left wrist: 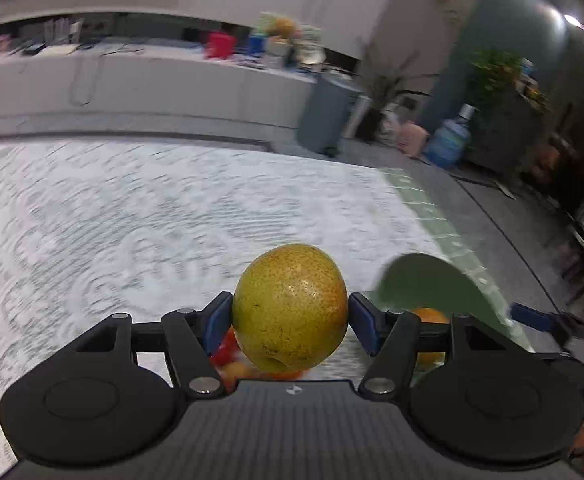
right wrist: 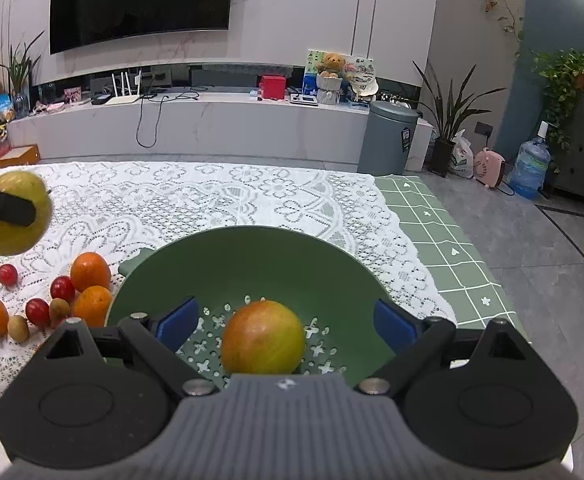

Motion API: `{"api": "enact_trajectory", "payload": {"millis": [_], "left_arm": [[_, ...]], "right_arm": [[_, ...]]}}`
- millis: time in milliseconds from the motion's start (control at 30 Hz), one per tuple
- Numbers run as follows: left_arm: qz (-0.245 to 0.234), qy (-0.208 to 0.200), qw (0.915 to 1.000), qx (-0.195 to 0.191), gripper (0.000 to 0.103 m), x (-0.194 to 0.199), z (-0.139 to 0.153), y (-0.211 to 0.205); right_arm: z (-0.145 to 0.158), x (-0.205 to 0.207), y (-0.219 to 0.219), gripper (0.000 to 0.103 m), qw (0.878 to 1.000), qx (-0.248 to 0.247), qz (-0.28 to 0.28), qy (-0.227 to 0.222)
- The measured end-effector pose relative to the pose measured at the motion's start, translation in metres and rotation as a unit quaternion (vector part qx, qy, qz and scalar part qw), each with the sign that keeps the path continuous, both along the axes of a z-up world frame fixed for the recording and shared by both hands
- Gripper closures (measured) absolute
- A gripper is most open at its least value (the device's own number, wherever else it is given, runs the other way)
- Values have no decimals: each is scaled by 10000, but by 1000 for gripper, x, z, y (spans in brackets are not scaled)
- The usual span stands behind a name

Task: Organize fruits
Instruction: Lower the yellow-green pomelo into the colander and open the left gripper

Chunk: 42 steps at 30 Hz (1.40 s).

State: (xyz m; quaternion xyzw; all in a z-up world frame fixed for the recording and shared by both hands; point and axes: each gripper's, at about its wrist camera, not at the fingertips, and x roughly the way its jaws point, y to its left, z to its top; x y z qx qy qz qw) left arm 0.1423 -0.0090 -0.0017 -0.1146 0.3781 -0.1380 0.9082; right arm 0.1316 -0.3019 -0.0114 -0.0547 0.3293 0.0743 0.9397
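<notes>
My left gripper is shut on a yellow-green pear and holds it above the lace tablecloth. The pear also shows at the far left of the right wrist view, in the air above a pile of fruit. My right gripper is open and empty above the green colander bowl, which holds an orange-yellow apple. The bowl's rim shows in the left wrist view. Left of the bowl lie oranges, cherry tomatoes and small brown fruits.
A white lace tablecloth covers the table, with a green checked cloth at its right edge. Beyond are a white TV counter, a grey bin, plants and a water bottle on the floor.
</notes>
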Motion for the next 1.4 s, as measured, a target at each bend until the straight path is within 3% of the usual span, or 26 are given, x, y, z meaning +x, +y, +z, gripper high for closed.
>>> {"api": "enact_trajectory", "payload": {"millis": [200,333,533,700,900,1100,1267,1400], "left_arm": [[-899,101,9959,33,31,10,7,-54],[-1420,293,9889,314,31,18,-2,-93],[-1828,668,9781,743,31,33,-24,-128],[-2194,995,9618,1303,31,37,-43,-152],[-2469,1360,9456,1622,31,38,-55,-170],[-2442,1690,9398,1693,31,46,-69,-178],[-2583,1699,9329,1845,31,43,-75,-184],[-2563,1720,9321,1893,31,41,-74,-185]], "right_arm": [[-1,-9,-8,12,9999,-148,9,13],[-1,-16,-20,12,9999,-103,-82,-43],[0,-22,-39,17,9988,-101,-459,-165],[-1,-20,-55,17,9969,170,-766,-105],[-5,-19,-58,17,9956,313,-879,-86],[-9,-18,-63,17,9946,375,-963,-18],[-13,-16,-63,17,9942,434,-983,96],[-12,-16,-65,16,9935,429,-1046,114]]}}
